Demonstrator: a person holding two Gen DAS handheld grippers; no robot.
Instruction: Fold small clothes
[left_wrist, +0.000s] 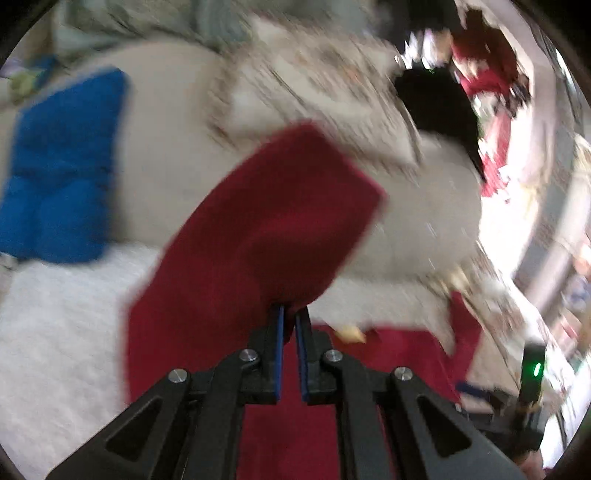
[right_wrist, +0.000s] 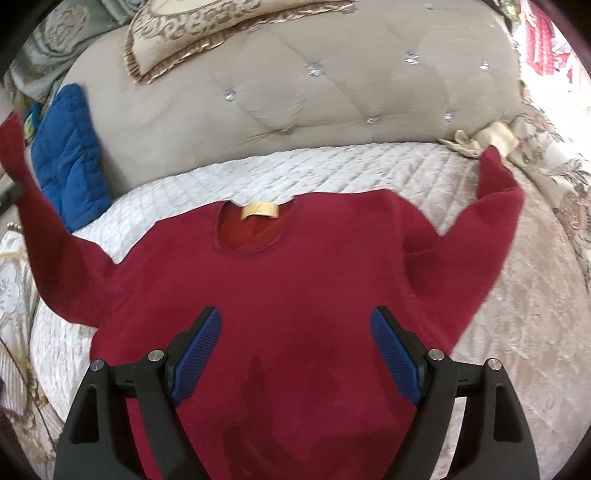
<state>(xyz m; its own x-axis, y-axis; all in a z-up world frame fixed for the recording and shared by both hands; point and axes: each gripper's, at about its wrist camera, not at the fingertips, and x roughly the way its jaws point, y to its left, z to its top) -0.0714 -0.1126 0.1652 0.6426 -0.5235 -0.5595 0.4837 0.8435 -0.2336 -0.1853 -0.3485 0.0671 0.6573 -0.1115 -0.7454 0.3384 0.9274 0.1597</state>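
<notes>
A dark red long-sleeved sweater (right_wrist: 295, 288) lies front up on the white quilted bed cover (right_wrist: 332, 170), neck away from me, with a tan label (right_wrist: 259, 211) in the collar. My right gripper (right_wrist: 295, 332) is open and empty, hovering over the sweater's chest. My left gripper (left_wrist: 290, 314) is shut on the sweater's left sleeve (left_wrist: 266, 229) and holds it lifted off the bed; this view is motion-blurred. In the right wrist view that sleeve (right_wrist: 33, 206) rises at the far left. The right sleeve (right_wrist: 495, 206) also stands raised.
A beige tufted headboard (right_wrist: 295, 92) runs behind the bed. A blue quilted cushion (right_wrist: 70, 155) leans at its left, also in the left wrist view (left_wrist: 62, 166). A patterned pillow (right_wrist: 207, 33) rests on top. A floral bedspread (right_wrist: 535, 295) covers the right side.
</notes>
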